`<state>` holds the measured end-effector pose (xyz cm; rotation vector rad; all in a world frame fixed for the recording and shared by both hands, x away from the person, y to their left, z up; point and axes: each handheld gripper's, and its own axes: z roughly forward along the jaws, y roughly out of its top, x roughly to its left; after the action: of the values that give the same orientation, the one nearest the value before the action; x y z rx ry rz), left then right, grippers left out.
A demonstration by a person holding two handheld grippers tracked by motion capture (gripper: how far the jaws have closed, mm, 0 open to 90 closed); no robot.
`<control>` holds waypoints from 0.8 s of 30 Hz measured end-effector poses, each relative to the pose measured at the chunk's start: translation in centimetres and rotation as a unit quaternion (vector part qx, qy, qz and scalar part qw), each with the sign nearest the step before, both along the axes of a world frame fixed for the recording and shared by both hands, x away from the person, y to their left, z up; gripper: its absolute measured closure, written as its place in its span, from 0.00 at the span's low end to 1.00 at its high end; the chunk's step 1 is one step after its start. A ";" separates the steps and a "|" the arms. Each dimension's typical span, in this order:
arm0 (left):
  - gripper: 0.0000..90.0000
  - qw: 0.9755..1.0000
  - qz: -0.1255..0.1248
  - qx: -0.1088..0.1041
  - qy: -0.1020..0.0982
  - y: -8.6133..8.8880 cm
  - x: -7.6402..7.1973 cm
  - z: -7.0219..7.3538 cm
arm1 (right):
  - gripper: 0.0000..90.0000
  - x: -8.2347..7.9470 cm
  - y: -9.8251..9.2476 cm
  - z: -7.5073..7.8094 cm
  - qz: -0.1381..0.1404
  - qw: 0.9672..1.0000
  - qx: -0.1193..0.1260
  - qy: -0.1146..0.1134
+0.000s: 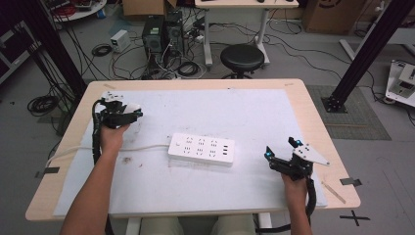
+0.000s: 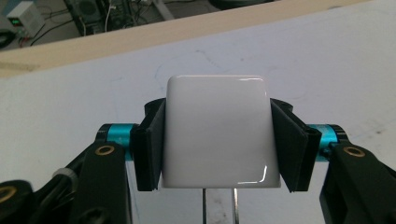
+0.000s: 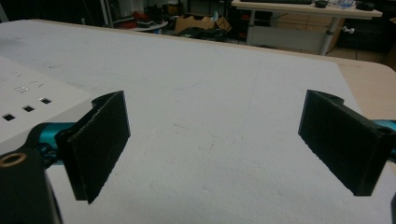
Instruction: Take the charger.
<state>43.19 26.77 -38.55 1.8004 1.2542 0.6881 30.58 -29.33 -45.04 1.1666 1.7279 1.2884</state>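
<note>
The glossy white plastic charger block (image 2: 219, 133), clamped in my left gripper (image 2: 219, 140), may slip; my right gripper (image 3: 212, 140) waits with jaws apart.

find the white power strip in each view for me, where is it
High view: the power strip lies mid-table on the white mat, its cord running left.
Left gripper view: not in it.
Right gripper view: its corner sits at the left edge, behind the left jaw.
Shared landmark: the white mat.
</note>
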 end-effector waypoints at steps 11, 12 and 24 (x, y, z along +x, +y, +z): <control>0.47 0.994 -0.102 0.004 -0.048 -2.5 -3.3 3.0 | 0.10 0.0 0.0 0.0 0.004 1.000 -0.004 -0.004; 0.47 0.992 -0.111 0.001 -0.053 -2.7 -3.5 3.2 | 0.10 0.0 0.1 0.0 0.003 1.000 -0.004 -0.004; 0.47 0.981 -0.177 -0.019 -0.081 -4.6 -7.1 4.1 | 0.10 0.2 0.0 0.0 0.004 1.000 0.001 0.006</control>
<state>36.14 22.15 -34.44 1.8327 0.8066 0.5907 30.77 -29.37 -45.02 1.1714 1.7425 1.2907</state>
